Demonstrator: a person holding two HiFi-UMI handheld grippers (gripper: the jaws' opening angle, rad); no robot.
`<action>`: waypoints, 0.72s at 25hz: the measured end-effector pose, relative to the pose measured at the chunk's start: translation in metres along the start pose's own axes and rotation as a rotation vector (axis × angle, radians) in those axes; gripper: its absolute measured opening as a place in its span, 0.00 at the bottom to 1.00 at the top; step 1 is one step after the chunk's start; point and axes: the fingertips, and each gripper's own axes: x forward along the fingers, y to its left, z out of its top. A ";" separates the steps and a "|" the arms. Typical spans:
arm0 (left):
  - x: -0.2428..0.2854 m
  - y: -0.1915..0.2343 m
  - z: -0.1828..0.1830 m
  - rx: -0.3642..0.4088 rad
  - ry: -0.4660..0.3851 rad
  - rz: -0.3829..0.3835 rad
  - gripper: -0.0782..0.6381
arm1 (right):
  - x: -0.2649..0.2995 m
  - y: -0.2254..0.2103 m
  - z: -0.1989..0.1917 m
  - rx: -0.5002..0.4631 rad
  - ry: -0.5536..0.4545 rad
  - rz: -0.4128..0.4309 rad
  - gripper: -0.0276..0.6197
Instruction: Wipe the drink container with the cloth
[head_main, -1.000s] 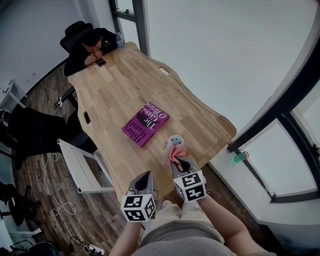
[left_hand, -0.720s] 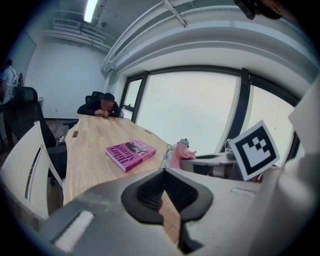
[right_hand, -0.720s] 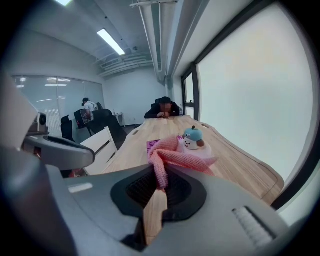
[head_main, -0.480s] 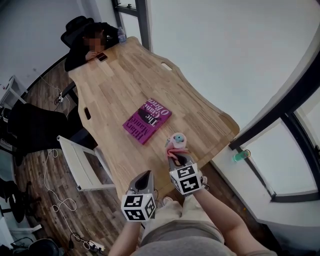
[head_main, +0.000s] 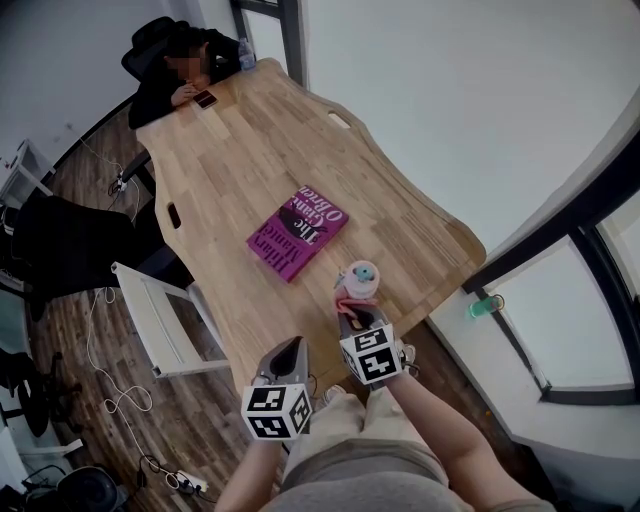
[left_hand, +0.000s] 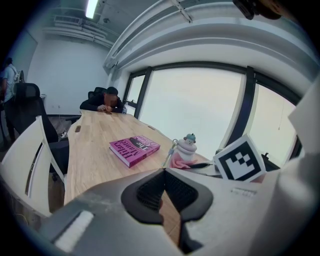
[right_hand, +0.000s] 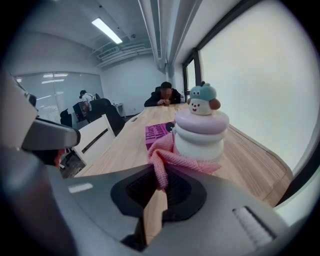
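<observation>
While the right tool (right_hand: 159, 182) clamps the pink cloth (right_hand: 162, 161), the drink container (right_hand: 200, 137) — white, lilac-lidded — touches it (left tool (left_hand: 162, 172) closed).

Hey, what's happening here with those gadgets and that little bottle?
A person holds a gripper in each hand at a long wooden table. The right gripper is shut on a pink knitted cloth, pressing it against a small white-and-lilac drink bottle with a cartoon-figure cap. The left gripper is shut, empty, held back by the person. A magenta book lies beyond.
</observation>
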 end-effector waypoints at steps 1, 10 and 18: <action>0.001 0.001 0.000 -0.002 0.002 0.001 0.11 | 0.002 -0.001 -0.003 0.001 0.007 0.001 0.08; 0.006 0.006 -0.008 -0.011 0.018 0.010 0.11 | 0.020 -0.005 -0.028 0.004 0.064 0.014 0.08; 0.005 0.011 -0.008 -0.016 0.020 0.020 0.11 | 0.038 -0.008 -0.051 -0.001 0.122 0.017 0.08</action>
